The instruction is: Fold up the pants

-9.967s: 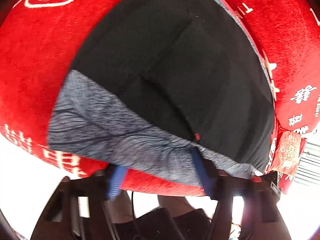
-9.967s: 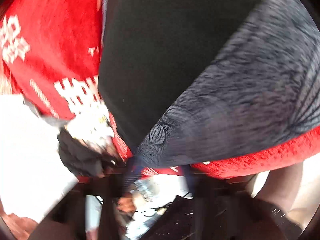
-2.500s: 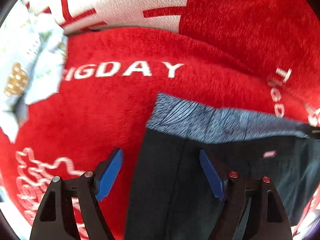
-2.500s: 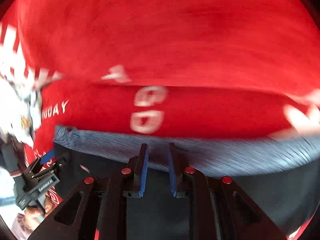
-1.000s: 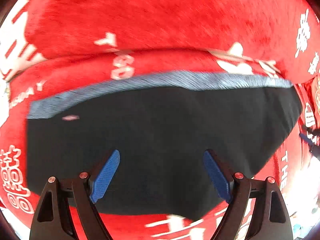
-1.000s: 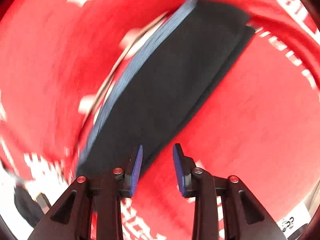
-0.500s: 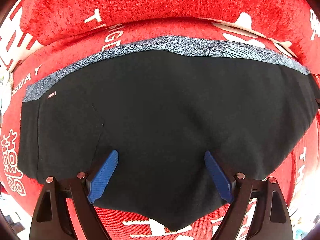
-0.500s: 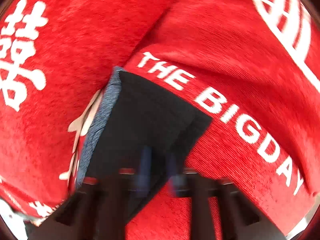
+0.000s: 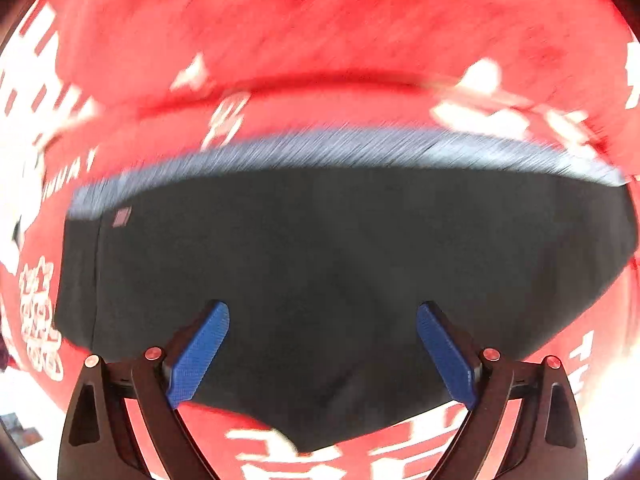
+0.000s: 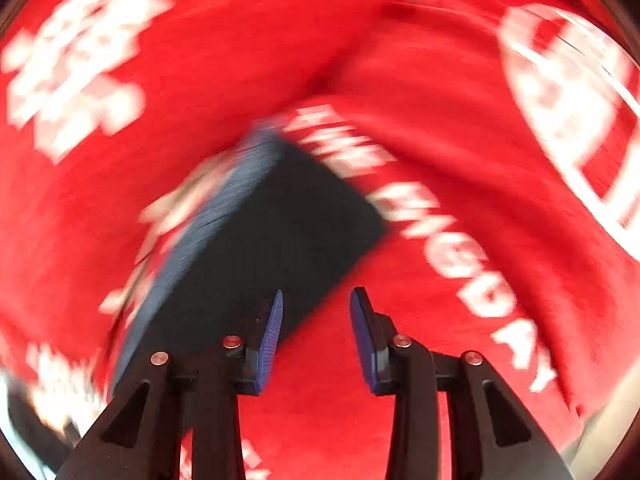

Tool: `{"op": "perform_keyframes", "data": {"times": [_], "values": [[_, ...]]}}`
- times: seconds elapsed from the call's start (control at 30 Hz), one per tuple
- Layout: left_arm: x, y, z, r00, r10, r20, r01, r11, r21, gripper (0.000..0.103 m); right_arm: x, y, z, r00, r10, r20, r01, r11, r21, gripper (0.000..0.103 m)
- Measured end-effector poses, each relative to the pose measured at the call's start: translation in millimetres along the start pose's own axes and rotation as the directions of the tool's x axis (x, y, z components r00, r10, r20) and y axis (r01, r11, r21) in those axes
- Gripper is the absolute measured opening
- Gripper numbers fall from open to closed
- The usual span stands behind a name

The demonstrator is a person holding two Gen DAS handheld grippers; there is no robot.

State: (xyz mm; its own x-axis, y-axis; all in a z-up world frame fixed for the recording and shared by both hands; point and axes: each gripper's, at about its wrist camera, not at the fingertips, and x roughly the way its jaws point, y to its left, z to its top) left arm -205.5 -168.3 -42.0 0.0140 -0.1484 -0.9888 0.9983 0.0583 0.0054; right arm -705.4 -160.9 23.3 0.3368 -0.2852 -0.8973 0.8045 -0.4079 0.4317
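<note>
The black pants (image 9: 340,256) lie folded flat on the red cloth (image 9: 320,32), their grey-blue waistband (image 9: 340,148) along the far edge. My left gripper (image 9: 322,344) hangs straight above the near part of the pants, jaws opening wide, blue pads clear of the fabric. In the right wrist view the same pants (image 10: 276,240) show as a dark slab with the grey band (image 10: 204,224) on its left. My right gripper (image 10: 316,330) hovers at the pants' near right edge, jaws opening, with nothing pinched between them. Both views are blurred.
The red cloth (image 10: 440,320) with white lettering covers the whole surface around the pants. A raised red fold or cushion (image 10: 440,60) runs behind them. A pale floor strip (image 9: 16,408) shows past the near left edge.
My left gripper has widened and shifted over the pants, which now sit lower in its view. My right gripper closed at the pants' edge, then parted again, and has drawn back slightly.
</note>
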Motion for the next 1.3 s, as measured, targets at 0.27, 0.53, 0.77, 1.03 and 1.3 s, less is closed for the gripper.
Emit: {"op": "perform_keyframes", "data": {"times": [0.27, 0.53, 0.77, 1.03, 1.3], "values": [[41, -91, 82, 0.995, 0.011, 0.102, -0.016, 0.999, 0.05, 0.096, 100, 155, -14, 0.983, 0.112, -0.148, -0.163, 0.904, -0.396, 0.04], [64, -78, 107, 0.994, 0.068, 0.082, -0.067, 0.997, -0.026, 0.098, 124, 139, 23, 0.997, -0.075, -0.004, 0.064, 0.878, -0.474, 0.009], [10, -105, 83, 0.995, -0.007, 0.102, -0.003, 0.995, 0.096, 0.097, 75, 122, 6, 0.996, -0.037, -0.078, 0.001, 0.909, -0.418, 0.018], [26, -150, 8, 1.0, 0.01, 0.007, -0.011, 0.981, 0.196, 0.098, 74, 126, -79, 0.986, -0.082, -0.143, 0.0, 0.867, -0.498, 0.02], [6, -151, 25, 0.999, 0.019, -0.044, -0.012, 0.989, 0.151, 0.097, 29, 50, -74, 0.987, -0.07, -0.141, 0.045, 0.984, -0.172, 0.026]]}}
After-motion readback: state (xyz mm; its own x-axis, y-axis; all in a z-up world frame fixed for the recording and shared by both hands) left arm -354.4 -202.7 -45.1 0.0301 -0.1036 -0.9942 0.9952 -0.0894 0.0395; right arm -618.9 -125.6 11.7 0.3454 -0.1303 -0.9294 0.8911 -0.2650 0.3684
